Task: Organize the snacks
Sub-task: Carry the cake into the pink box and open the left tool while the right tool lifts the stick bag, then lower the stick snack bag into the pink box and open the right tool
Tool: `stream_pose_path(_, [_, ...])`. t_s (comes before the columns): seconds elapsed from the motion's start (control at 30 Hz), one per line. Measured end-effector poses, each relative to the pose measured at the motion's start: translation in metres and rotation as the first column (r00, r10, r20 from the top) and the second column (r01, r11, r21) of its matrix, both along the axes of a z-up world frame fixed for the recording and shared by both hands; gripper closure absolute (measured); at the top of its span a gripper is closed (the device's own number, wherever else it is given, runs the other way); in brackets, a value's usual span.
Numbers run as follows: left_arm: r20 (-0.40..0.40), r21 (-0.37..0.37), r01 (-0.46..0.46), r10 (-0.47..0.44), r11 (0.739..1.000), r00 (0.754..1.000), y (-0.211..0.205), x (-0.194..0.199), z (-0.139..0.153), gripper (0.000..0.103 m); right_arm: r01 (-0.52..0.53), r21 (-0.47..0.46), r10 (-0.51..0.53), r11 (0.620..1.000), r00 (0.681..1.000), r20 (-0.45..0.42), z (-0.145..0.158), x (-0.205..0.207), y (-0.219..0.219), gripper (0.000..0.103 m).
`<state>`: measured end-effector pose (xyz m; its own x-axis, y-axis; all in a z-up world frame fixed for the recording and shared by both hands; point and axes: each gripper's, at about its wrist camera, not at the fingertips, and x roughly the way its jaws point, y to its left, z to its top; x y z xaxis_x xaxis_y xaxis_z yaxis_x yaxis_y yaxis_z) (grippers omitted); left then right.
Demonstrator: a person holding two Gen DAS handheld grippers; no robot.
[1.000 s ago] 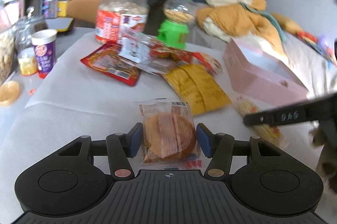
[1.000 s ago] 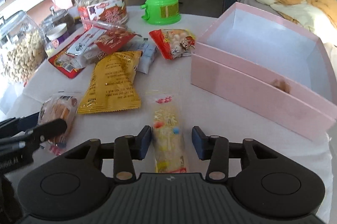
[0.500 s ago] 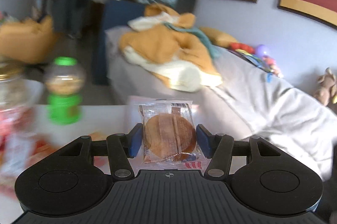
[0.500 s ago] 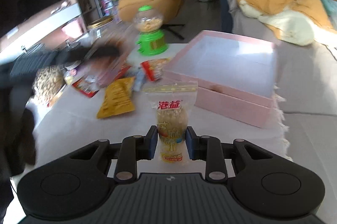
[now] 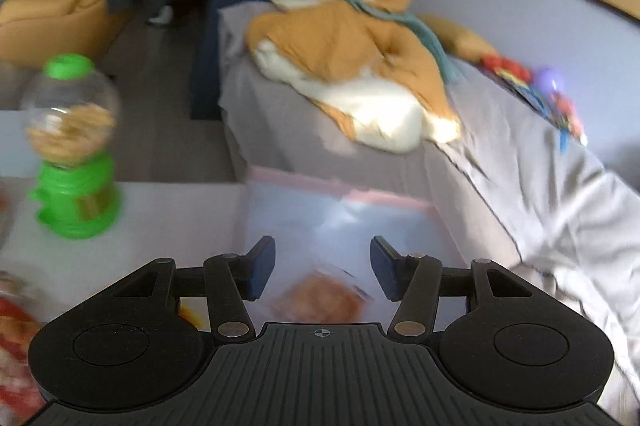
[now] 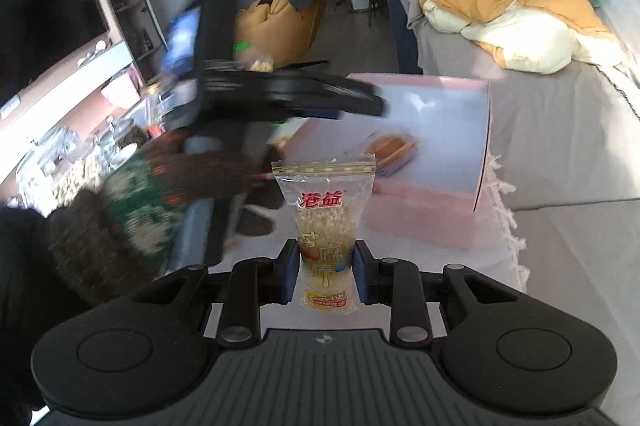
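Left tongs (image 5: 322,268): released. Pads stood apart with nothing pressed between them; they hung above the pink box (image 5: 404,203), so the wrapped round cracker (image 5: 320,300) could drop inside.

Jaw motion, left: the log had them closing a little just now, yet no thing sat between the pads; the cracker lay below them, blurred.

Cracker, place: seen from my right wrist camera it rested on the box floor, near the front left wall, clear of the left tongs.

Right tongs (image 6: 326,272): clenched on the sesame-bar packet (image 6: 325,226). I gripped it low on the body so the sealed top stood upright and free of the pads.

Packet, place: held in the air in front of the pink box, not yet over it.

Box: open, floor mostly bare; it sat at the table's edge beside the grey-covered bed (image 6: 560,145).

Left arm: my patterned sleeve (image 6: 132,201) crossed the right view and hid the rest of the snacks.

Bystander: green candy dispenser (image 5: 74,153) upright to the box's left, apart from it.

Judgement: one snack filed; the packet looked next in line, once the left tongs cleared the opening.
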<state>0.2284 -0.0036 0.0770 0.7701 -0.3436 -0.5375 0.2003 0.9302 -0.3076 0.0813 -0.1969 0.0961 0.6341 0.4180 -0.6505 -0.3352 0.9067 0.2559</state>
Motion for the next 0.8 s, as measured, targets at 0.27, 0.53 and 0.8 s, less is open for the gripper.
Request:
stream_pose_path(0.27, [-0.038, 0.032, -0.015, 0.016, 0.999, 0.999, 0.066, -0.059, 0.003, 0.046, 0.154, -0.09, -0.142, 0.984, 0.981, 0.132, 0.05, 0.068, -0.01, 0.075])
stream_pose_path(0.53, [-0.068, -0.053, -0.072, 0.069, 0.996, 0.995, 0.12, -0.123, -0.028, 0.046, 0.106, -0.116, -0.112, 0.988, 0.992, -0.05, 0.024, 0.142, -0.012, 0.071])
stream_pose_path(0.8, [-0.067, -0.177, -0.287, 0.279, 0.942, 0.958, 0.18, -0.168, -0.051, 0.046, 0.104, -0.208, -0.107, 0.973, 0.994, -0.003, 0.006, 0.165, 0.02, 0.041])
